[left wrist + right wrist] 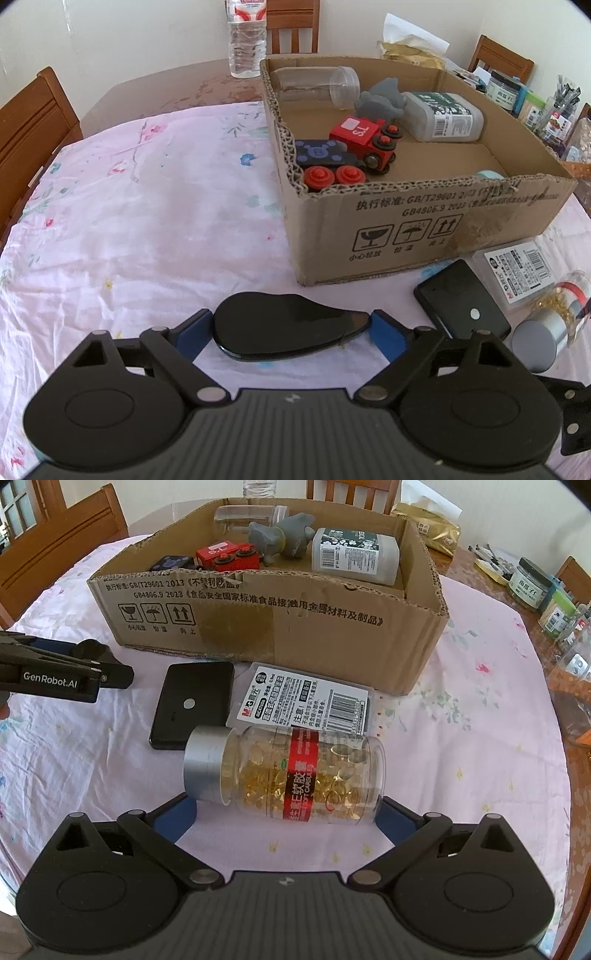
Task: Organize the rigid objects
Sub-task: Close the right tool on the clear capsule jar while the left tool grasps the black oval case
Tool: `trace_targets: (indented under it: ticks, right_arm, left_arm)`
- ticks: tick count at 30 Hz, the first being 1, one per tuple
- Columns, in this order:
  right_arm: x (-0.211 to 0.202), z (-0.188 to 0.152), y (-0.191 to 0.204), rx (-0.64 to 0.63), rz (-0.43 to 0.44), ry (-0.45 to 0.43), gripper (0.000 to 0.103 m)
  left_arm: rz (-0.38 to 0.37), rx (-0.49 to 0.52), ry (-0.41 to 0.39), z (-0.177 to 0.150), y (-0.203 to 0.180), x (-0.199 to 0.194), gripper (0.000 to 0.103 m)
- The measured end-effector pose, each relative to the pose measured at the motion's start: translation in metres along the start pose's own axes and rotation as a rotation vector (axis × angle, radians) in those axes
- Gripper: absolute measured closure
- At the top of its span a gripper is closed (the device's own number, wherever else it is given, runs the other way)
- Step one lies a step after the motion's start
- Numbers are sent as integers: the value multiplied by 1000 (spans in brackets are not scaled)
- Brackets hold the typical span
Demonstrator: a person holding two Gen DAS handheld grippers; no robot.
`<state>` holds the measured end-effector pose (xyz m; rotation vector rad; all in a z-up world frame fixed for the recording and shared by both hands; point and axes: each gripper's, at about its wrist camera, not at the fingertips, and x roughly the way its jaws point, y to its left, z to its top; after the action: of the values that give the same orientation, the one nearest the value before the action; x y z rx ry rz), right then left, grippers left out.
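A cardboard box [424, 229] [295, 635] stands on the pink cloth and holds toy train cars [354, 147], a grey toy [380, 99], a clear jar [317, 86] and a white bottle [443, 116]. My left gripper [291, 328] has its blue fingers against both ends of a black teardrop-shaped object [288, 328] lying on the cloth. My right gripper [288, 812] straddles a capsule bottle [295, 775] lying on its side, its fingers at both ends. A black case [192, 701] and a labelled plastic box [303, 701] lie before the cardboard box.
A water bottle [245, 40] stands behind the box. Jars and packets [546, 594] crowd the table's right edge. Wooden chairs [33, 122] surround the table. The left gripper's body [55, 672] shows at the left of the right wrist view.
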<state>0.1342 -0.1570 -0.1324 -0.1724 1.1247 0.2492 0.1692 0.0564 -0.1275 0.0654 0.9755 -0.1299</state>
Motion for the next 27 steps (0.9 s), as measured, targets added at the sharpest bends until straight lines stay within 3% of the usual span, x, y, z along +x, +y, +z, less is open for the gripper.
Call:
trace_targets:
  ticks: [18, 27]
  right_arm:
    - [-7, 16, 7, 18, -34, -15, 0]
    - [-6, 21, 6, 33, -45, 15, 5]
  left_arm:
    - [-7, 5, 9, 1, 2, 0, 13]
    - [-11, 4, 35, 6, 2, 2, 14]
